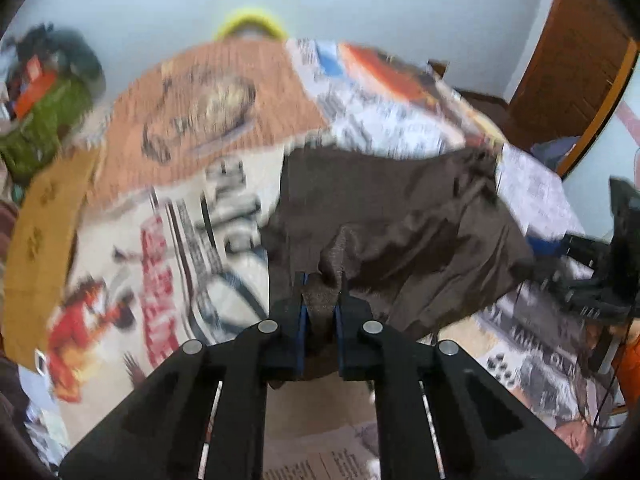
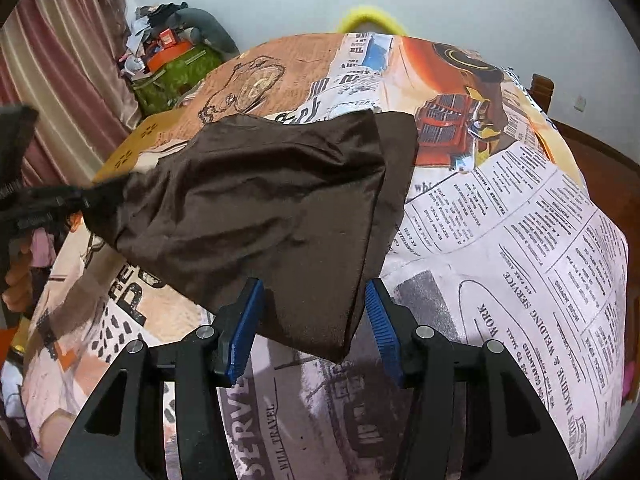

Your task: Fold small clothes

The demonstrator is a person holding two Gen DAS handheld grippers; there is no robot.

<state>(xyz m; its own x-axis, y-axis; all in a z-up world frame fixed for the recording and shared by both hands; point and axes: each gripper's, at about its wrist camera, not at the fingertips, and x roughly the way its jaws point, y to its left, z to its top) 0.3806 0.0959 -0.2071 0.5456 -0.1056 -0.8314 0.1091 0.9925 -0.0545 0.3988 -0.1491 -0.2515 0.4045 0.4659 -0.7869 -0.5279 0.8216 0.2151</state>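
One brown cloth (image 2: 264,208) lies on the table (image 2: 520,232), which is covered with a newspaper-print sheet, and it is the only garment on that surface. Its long axis runs across the table from the left edge toward the middle in the right wrist view, with one pointed corner hanging toward the near edge. The left gripper (image 1: 320,300) has its blue pads (image 1: 303,320) pinched narrow on a bunched fold of the cloth, which rises from the table between them; in the right wrist view this gripper appears at the cloth's left end, at the table's left edge. The right gripper (image 2: 316,328) stands with its two blue pads (image 2: 244,328) fairly wide apart on either side of the cloth's near corner; the left pad looks to touch the cloth's edge, but the jaws are not pressing on it. Beyond the table's far left corner sits one green bag (image 2: 176,76) piled with mixed items, including something orange; the rest is too small to tell. A yellow curved object (image 2: 370,20) shows just behind the table's far edge.
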